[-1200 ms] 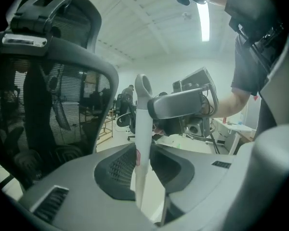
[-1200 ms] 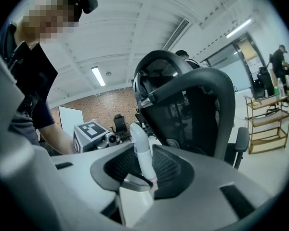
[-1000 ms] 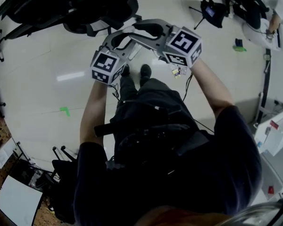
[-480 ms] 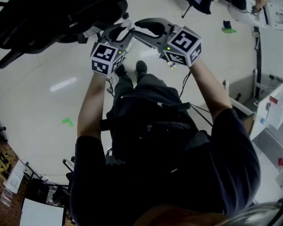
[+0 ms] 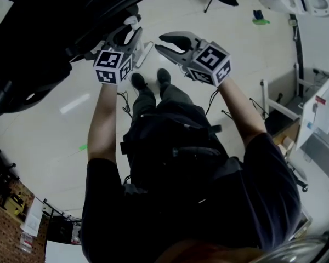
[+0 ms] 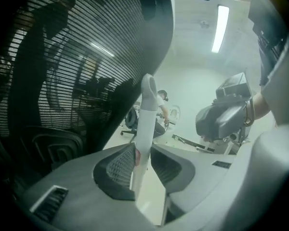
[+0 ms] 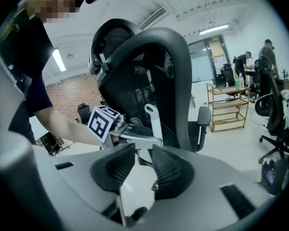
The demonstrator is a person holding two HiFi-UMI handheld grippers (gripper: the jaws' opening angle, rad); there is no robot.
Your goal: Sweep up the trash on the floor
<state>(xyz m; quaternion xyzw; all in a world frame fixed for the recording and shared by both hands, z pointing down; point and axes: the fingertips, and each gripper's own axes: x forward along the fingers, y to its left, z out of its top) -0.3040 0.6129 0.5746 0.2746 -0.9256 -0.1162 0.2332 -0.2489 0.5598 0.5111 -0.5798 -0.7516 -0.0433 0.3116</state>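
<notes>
Left arm: stretched forward from the shoulder, forearm bare, with its marker cube (image 5: 111, 66) facing up in the head view.
Left gripper (image 6: 142, 150): tilted a little below level and pinching the white handle (image 6: 145, 109) between its ribbed pads.
White handle: upright in the left gripper. Its looped top rises above the jaws, just in front of the black mesh office chair (image 5: 55, 15).
Right arm: stretched forward alongside the left, wrist turned inward, with its own marker cube (image 5: 211, 63) on top.
Right gripper (image 7: 143, 153): angled down toward the floor (image 5: 55, 108). Its jaws are spread and have just been closing, with nothing pressed between the pads. It sits just beside the left gripper and apart from the handle.
Feet: two dark shoes (image 5: 137, 81) on the floor, below and between the grippers.
Green scrap (image 5: 83, 147): a small piece on the floor to the person's left, well apart from both grippers and too small to identify.
Hidden: the handle's lower end is cut off in every view, so the tool it belongs to cannot be told.
Obstructed: the chair's mesh back fills the left half of the left gripper view. The person's torso covers the floor in the lower part of the head view.
</notes>
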